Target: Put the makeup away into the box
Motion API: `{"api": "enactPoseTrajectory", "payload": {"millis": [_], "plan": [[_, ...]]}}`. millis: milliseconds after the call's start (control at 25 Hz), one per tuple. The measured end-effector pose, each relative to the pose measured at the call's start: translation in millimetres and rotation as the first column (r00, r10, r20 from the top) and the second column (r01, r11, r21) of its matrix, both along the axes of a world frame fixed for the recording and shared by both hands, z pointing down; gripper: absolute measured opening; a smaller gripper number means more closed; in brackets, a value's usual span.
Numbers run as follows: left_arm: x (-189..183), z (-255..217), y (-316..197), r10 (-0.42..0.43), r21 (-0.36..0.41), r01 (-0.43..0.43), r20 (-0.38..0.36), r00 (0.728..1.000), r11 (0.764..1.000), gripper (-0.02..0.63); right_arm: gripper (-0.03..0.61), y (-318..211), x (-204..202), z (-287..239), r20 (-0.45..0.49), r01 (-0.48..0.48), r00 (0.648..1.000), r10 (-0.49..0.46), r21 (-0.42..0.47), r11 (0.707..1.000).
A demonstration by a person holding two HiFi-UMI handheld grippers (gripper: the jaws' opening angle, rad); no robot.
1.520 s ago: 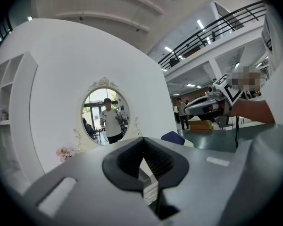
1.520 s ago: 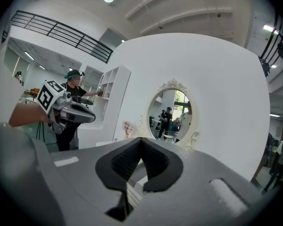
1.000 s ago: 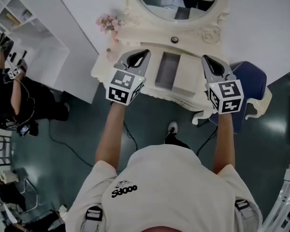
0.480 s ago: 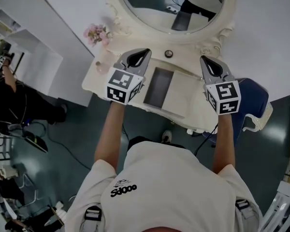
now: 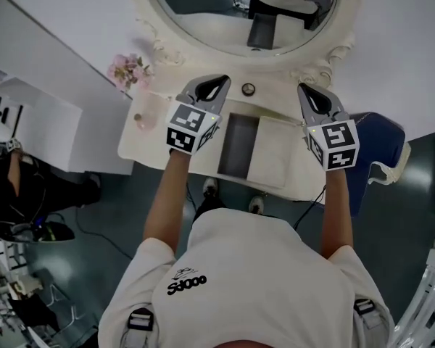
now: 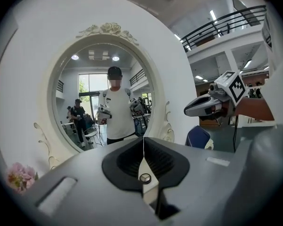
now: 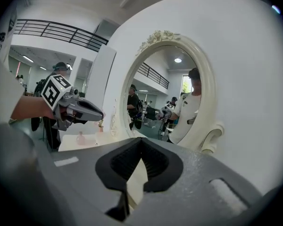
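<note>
1. The box (image 5: 237, 145) is lying on the white dressing table (image 5: 148, 147), in the middle of its near part, between the two grippers. Its dark inside is showing, and a white flap (image 5: 274, 153) is lying flat just to the right of it.
2. The left gripper (image 5: 214, 85) is hanging over the table just left of the box and is pointing to the far side. Its jaws are pressing together, and nothing is between them.
3. The right gripper (image 5: 309, 93) is hanging just right of the flap and is also pointing far. Its jaws are meeting at the tips, and nothing is between them.
4. A small pink bottle (image 5: 139, 119) is standing on the left part of the table, well apart from the box, near the pink flowers (image 5: 128, 69).
5. A small round dark item (image 5: 248, 89) is sitting at the far side of the table, between the two gripper tips, just below the oval mirror (image 5: 203, 20).
6. The mirror is reflecting the person who is holding both grippers.
</note>
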State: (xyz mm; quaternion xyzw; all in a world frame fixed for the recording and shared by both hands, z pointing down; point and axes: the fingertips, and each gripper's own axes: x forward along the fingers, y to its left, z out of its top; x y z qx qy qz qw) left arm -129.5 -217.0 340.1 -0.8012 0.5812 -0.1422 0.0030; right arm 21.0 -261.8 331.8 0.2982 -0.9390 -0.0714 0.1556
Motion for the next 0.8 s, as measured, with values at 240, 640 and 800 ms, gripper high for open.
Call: {"api": "enactPoseTrajectory", "payload": {"millis": [240, 640, 800], "plan": [[-15.5, 29.8, -41.6, 0.110, -0.081, -0.110, -0.008, 0.994, 0.991, 0.061, 0.002, -17.6, -12.3, 16.0, -0.002, -0.092, 0.996, 0.092, -0.055, 0.994], [2.1, 118.7, -92.2, 0.328, -0.275, -0.326, -0.040, 0.944, 0.905, 0.201, 0.002, -24.8, -20.9, 50.8, -0.048, -0.226, 0.974, 0.221, -0.137, 0.964], [15.6, 157.0, -104.0, 0.377, -0.346, -0.370, -0.049, 0.925, 0.862, 0.219, 0.002, -23.1, -14.1, 67.3, -0.062, -0.283, 0.959, 0.276, -0.177, 0.943]]}}
